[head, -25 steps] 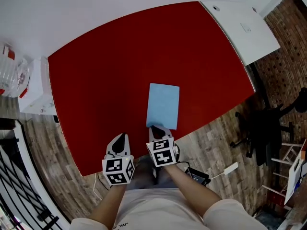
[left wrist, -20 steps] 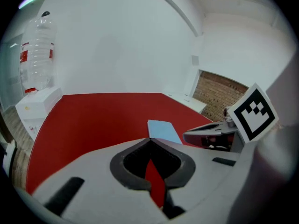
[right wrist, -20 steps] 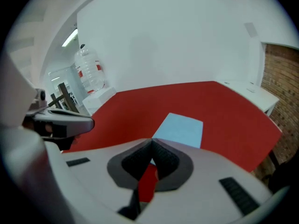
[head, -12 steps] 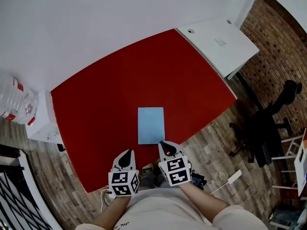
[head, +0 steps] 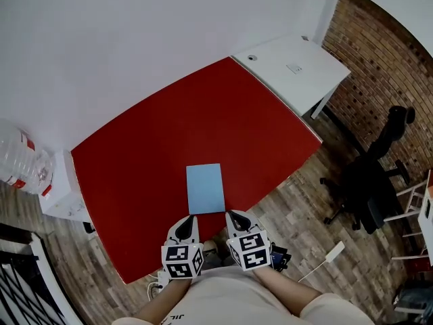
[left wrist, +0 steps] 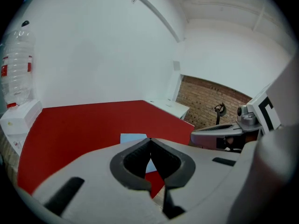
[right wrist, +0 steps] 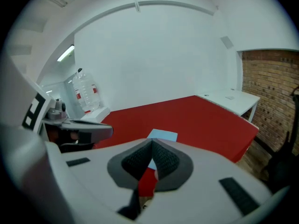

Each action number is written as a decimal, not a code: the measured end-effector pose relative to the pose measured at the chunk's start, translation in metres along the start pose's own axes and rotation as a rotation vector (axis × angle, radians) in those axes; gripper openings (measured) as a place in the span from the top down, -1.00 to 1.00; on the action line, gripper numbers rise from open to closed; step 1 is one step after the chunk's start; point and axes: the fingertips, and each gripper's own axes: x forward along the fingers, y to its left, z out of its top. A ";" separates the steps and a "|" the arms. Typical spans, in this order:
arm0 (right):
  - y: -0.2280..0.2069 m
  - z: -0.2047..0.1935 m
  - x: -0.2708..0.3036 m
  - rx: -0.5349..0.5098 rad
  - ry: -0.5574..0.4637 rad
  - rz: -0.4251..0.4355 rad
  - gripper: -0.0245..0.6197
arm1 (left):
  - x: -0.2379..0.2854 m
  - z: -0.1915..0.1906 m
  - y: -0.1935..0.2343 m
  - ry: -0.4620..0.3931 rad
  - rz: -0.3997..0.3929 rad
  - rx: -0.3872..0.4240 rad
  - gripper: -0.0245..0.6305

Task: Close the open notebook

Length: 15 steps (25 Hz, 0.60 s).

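Shut and empty just short of the flat-lying notebook (head: 204, 188), the left claw (head: 191, 219) and right claw (head: 231, 216) could knock it askew if pushed forward carelessly.

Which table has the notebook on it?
The red table: the blue notebook lies near its front edge. The white table beside it has none.

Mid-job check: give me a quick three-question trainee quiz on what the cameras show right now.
1. True or false: the light blue rectangular notebook lies closed and flat on the red table.
2. The left claw and right claw hold: A the notebook; B a bottle; C nothing.
3. Fill in: the jaws of both claws are ____.
Key: 1 true; 2 C; 3 shut.
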 end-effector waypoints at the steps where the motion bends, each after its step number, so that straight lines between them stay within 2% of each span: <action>1: 0.000 -0.002 0.000 0.012 -0.004 0.004 0.90 | 0.001 0.000 -0.003 0.001 -0.002 0.011 0.91; 7: -0.006 -0.001 -0.003 0.041 -0.014 0.004 0.90 | 0.002 -0.001 -0.009 0.010 -0.002 0.032 0.91; 15: -0.007 -0.001 -0.007 0.023 -0.011 -0.005 0.91 | 0.001 0.001 -0.006 -0.003 0.013 0.033 0.91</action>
